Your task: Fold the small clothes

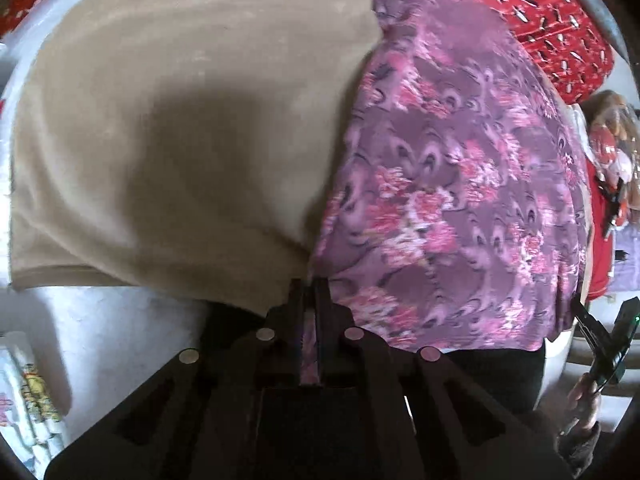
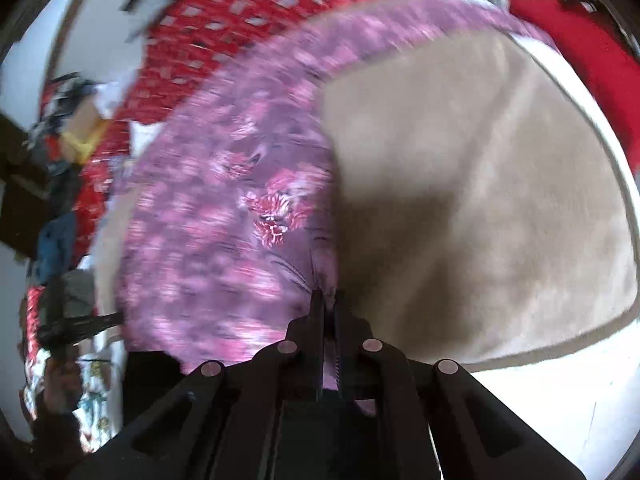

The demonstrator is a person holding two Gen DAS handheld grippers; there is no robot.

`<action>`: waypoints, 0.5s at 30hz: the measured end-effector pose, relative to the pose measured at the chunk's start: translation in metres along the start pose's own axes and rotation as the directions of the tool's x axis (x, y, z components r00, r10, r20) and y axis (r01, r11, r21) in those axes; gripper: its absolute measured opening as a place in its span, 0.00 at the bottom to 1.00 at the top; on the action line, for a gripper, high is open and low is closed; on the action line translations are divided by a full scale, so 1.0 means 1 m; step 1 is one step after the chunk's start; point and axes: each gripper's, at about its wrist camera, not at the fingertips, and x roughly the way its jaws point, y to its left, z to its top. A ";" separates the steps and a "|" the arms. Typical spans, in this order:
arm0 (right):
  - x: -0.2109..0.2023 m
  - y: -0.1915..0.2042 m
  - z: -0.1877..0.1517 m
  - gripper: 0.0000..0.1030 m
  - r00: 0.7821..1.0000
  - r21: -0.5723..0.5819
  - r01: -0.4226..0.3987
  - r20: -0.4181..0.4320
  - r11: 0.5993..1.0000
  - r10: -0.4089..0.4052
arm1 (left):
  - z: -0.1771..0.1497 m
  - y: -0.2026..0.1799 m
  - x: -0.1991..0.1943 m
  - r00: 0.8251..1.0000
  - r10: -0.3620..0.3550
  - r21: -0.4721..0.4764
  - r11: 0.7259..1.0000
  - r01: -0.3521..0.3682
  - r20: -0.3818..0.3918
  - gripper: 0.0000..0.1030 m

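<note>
A purple floral garment [image 1: 460, 184] lies spread over a tan cloth [image 1: 180, 128] on a white surface. My left gripper [image 1: 310, 286] is shut on the near edge of the purple garment, with fabric pinched between the jaws. In the right wrist view the same purple garment [image 2: 224, 220] fills the left and the tan cloth [image 2: 480, 200] the right. My right gripper [image 2: 329, 296] is shut on another part of the garment's near edge. The right gripper also shows at the far right of the left wrist view [image 1: 600, 340].
A red patterned cloth [image 1: 540, 12] lies behind the garment, also seen in the right wrist view [image 2: 280, 12]. A printed white fabric [image 1: 28, 400] sits at the near left. A red item [image 2: 580, 48] is at the far right. Clutter [image 2: 60, 140] stands at the left.
</note>
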 end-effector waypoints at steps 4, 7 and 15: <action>-0.010 -0.008 0.013 0.13 0.999 0.076 -0.042 0.001 0.996 0.042 | 0.012 0.011 -0.040 0.993 -0.052 0.023 0.998 0.050 0.102 0.04; -0.027 -0.002 0.036 0.41 0.990 0.086 -0.098 0.105 0.991 0.089 | 0.025 -0.001 -0.057 0.983 -0.095 0.055 0.995 0.088 0.156 0.14; 0.043 0.022 0.070 0.36 0.994 0.005 -0.092 0.059 0.996 0.092 | 0.037 -0.083 0.004 0.997 -0.033 0.194 0.981 0.019 0.066 0.39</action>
